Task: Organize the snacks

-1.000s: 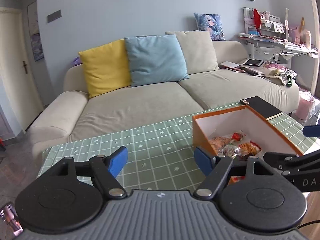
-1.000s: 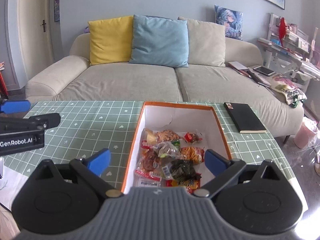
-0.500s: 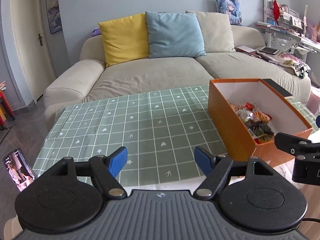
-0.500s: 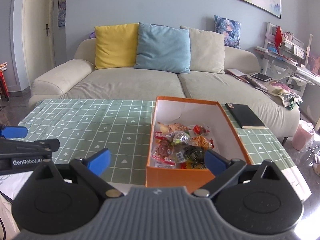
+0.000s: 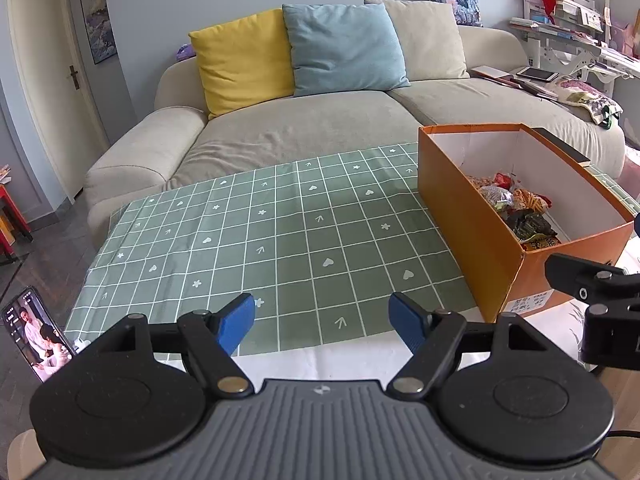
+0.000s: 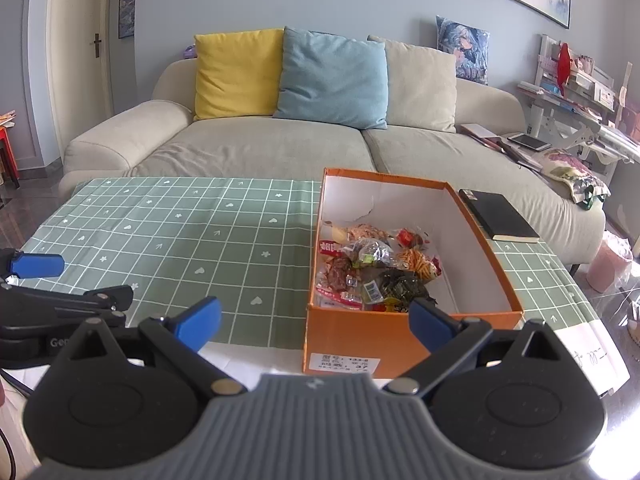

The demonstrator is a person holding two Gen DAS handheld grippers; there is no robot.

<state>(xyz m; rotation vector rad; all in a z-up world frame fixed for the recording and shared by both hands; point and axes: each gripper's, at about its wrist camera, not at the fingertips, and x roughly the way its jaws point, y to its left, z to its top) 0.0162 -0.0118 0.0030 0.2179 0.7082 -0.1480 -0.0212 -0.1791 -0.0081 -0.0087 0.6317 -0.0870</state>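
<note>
Both handheld grippers have drawn back from the open orange cardboard box [image 6: 412, 264] and now hang at the near edge of the surface covered by a green grid-patterned tablecloth [image 6: 192, 240]. A second ago the right camera looked straight down into the box; now the box sits whole in the centre-right of its frame, printed label on the near wall visible.

The right gripper [image 6: 316, 320] has its blue-padded fingers spread wide, holding nothing. The left gripper [image 5: 322, 322] is likewise spread and empty, its view having swung from the beige sofa [image 5: 320, 128] down to the bare cloth, with the box at the right of the frame.

The wrapped snacks [image 6: 372, 268], a mixed heap of crinkly packets, all lie inside the box toward its near end. None is visible on the cloth. A closed black notebook [image 6: 498, 214] lies just right of the box, and a smartphone with a lit screen [image 5: 34, 332] stands at the lower left of the left view.

With the snacks gathered and both grippers withdrawn, the task looks finished or nearly so.
</note>
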